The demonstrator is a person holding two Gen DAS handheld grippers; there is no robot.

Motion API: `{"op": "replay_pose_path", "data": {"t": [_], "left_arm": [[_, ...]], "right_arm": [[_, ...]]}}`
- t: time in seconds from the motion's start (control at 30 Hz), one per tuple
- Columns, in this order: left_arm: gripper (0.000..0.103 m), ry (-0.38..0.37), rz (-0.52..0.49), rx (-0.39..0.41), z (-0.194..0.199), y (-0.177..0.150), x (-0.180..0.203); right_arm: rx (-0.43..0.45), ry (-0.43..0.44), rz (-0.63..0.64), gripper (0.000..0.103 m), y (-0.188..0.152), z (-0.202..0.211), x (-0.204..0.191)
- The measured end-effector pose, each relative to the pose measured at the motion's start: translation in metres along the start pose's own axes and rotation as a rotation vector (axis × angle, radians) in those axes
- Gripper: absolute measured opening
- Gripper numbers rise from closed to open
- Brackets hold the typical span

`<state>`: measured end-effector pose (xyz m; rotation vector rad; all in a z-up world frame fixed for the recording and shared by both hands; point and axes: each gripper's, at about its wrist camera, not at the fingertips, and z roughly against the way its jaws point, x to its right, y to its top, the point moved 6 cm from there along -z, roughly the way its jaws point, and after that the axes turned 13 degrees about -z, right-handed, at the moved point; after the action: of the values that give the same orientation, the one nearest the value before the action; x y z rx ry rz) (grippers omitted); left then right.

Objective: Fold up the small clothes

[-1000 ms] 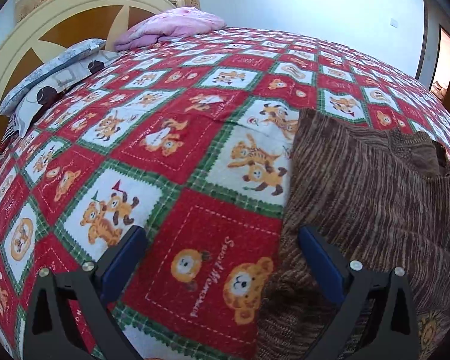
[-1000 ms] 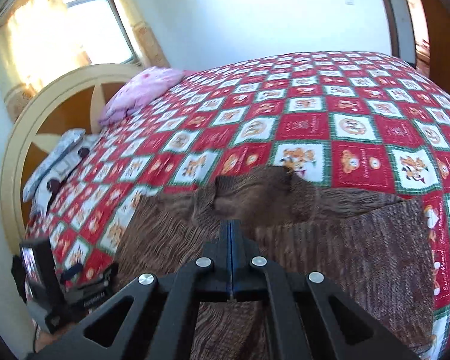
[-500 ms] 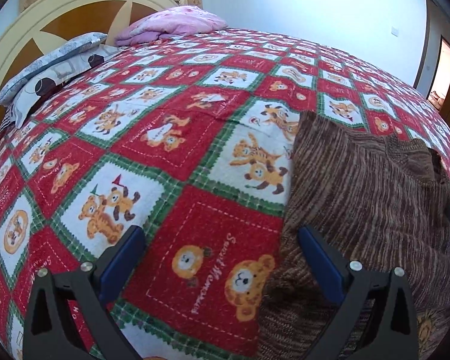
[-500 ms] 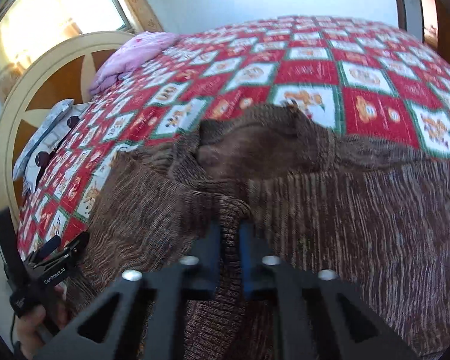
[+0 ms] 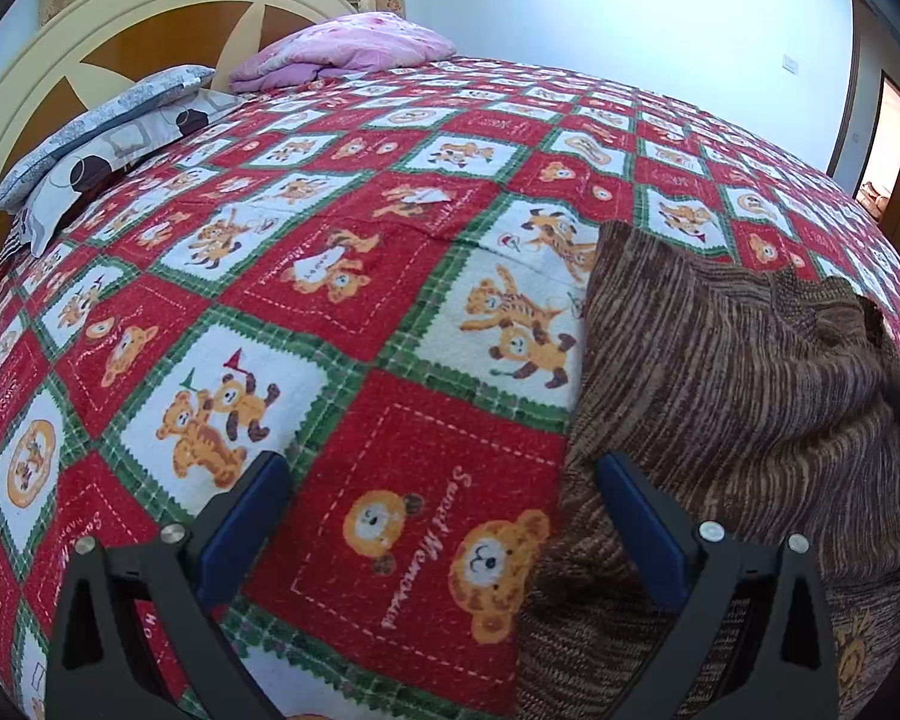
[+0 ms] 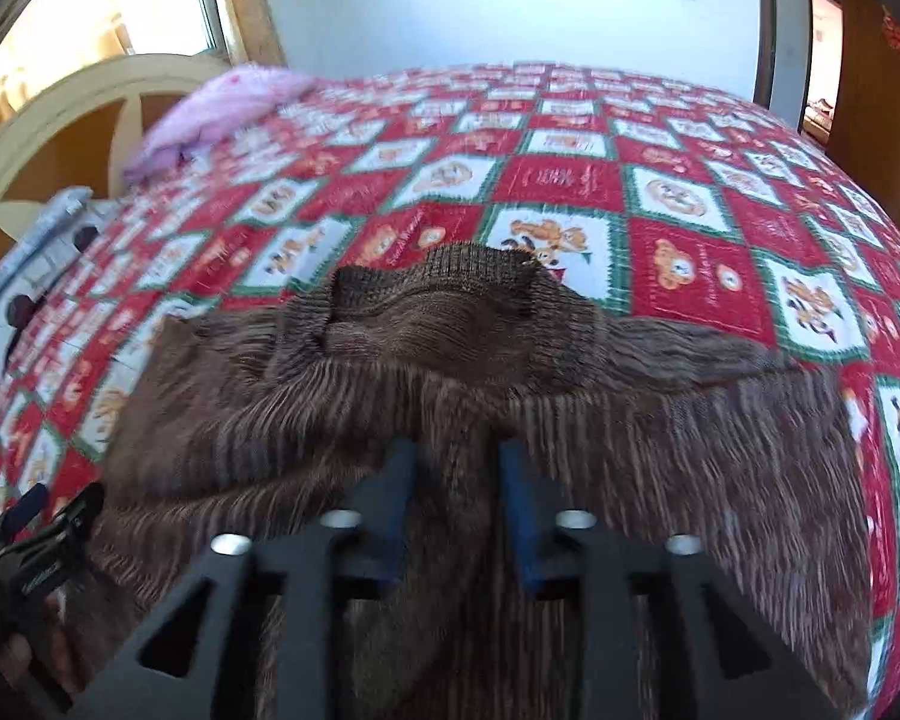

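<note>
A brown striped knit sweater lies flat on the red, white and green bear-print bedspread, its collar pointing away from me. My right gripper hangs low over the sweater's middle, just below the collar. Its jaws are opening, and a raised ridge of the knit lies loose between them without being pinched. In the left wrist view my left gripper stands wide open over the bedspread. Its right finger reaches over the sweater's left edge, and nothing is between its fingers.
A cream and brown headboard stands at the far left with grey patterned pillows and a folded pink blanket before it. A doorway opens at the far right. Bedspread stretches beyond the sweater on all sides.
My right gripper has sunk onto the sweater and its jaws have gone from shut to parted, letting go of the knit fold. The left gripper has stayed put, open.
</note>
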<state>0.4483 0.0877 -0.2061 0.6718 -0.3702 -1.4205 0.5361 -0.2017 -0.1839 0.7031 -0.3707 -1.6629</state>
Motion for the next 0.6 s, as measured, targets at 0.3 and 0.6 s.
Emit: {"op": "replay_pose_path", "data": {"t": [0.3,0.6], "left_arm": [[0.103,0.002,0.031,0.119,0.027,0.023,-0.017],[0.103,0.231,-0.260,-0.002,-0.040,0.074,0.023]], "right_arm": [[-0.096,0.171,-0.058,0.044,-0.055,0.050,0.000],[-0.088,0.177,-0.014,0.006,-0.075,0.053,-0.012]]}}
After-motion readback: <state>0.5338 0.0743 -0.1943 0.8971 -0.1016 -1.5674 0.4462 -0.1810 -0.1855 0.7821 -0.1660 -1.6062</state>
